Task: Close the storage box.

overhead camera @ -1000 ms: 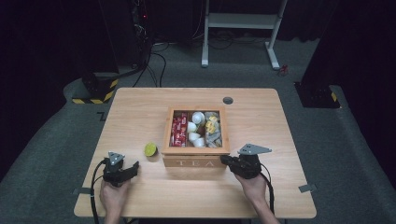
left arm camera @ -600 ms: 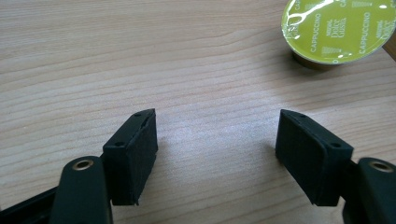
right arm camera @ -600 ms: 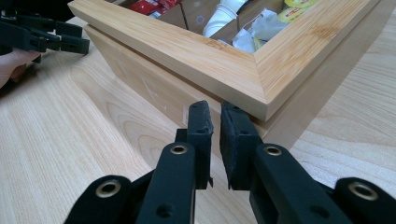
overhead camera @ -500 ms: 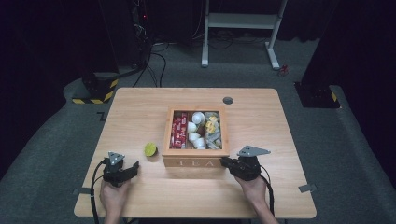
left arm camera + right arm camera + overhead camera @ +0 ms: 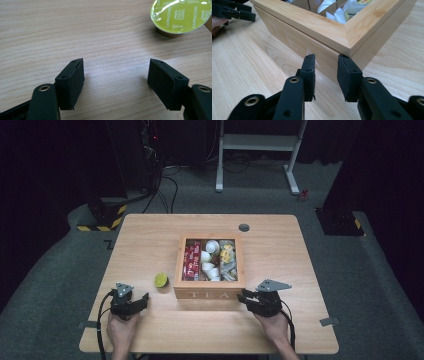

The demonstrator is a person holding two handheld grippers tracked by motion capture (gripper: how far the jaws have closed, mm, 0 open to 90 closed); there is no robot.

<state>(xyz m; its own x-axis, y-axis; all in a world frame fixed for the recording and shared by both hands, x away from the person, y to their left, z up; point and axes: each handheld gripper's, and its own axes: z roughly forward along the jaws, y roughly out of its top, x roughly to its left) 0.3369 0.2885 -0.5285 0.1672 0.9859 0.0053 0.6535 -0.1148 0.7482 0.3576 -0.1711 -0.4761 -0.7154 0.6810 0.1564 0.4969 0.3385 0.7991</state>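
I see a green cappuccino capsule (image 5: 161, 280) lying at nine o'clock of the wooden tea box (image 5: 209, 291), just beside it, with my left gripper (image 5: 142, 299) released and empty at its seven o'clock. The box sits mid-table, square, pale wood, lid off, packed with red sachets (image 5: 191, 262) and white pods (image 5: 208, 262), "TEA" lettering facing six o'clock. My right gripper (image 5: 325, 68) has just been opening, jaws apart at the box's near right corner, gripping nothing

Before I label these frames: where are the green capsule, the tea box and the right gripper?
green capsule (image 5: 178, 15), left gripper view, foil lid.
tea box (image 5: 209, 294), high view, front wall.
right gripper (image 5: 325, 71), right gripper view, between its fingertips.
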